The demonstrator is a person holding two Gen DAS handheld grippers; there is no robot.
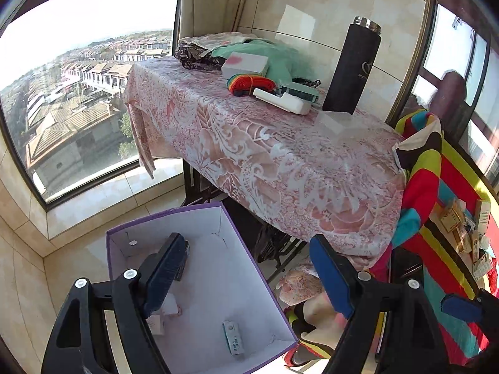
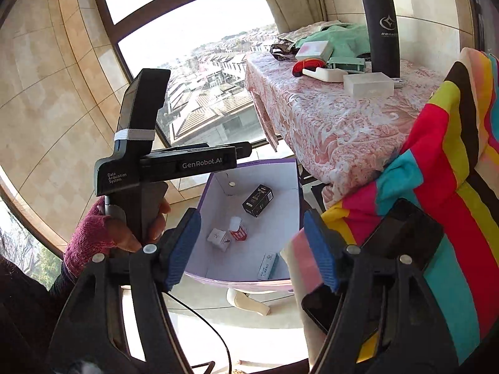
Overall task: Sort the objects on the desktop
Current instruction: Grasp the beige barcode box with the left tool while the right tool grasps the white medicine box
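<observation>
My left gripper [image 1: 249,274] hangs open and empty above a purple carton [image 1: 162,216] with a white inside, standing on the floor. In it lie a teal-and-white packet [image 1: 233,338] and other small boxes, partly hidden behind my left finger. In the right wrist view my right gripper [image 2: 252,246] is also open and empty over the same carton [image 2: 249,163], which holds a black box [image 2: 258,200], a red-and-white box [image 2: 237,229], a white box [image 2: 220,239] and a teal packet [image 2: 268,265]. A hand in a maroon glove [image 2: 93,233] grips the left unit's handle.
A table under a pink floral cloth [image 1: 280,162] carries a black flask [image 1: 352,65], a clear plastic box [image 1: 338,121], a white case [image 1: 280,101], a rainbow strap [image 1: 249,84], a white-and-pink box [image 1: 244,64] and green cloth. Striped fabric [image 2: 436,162] hangs at the right. Windows lie behind.
</observation>
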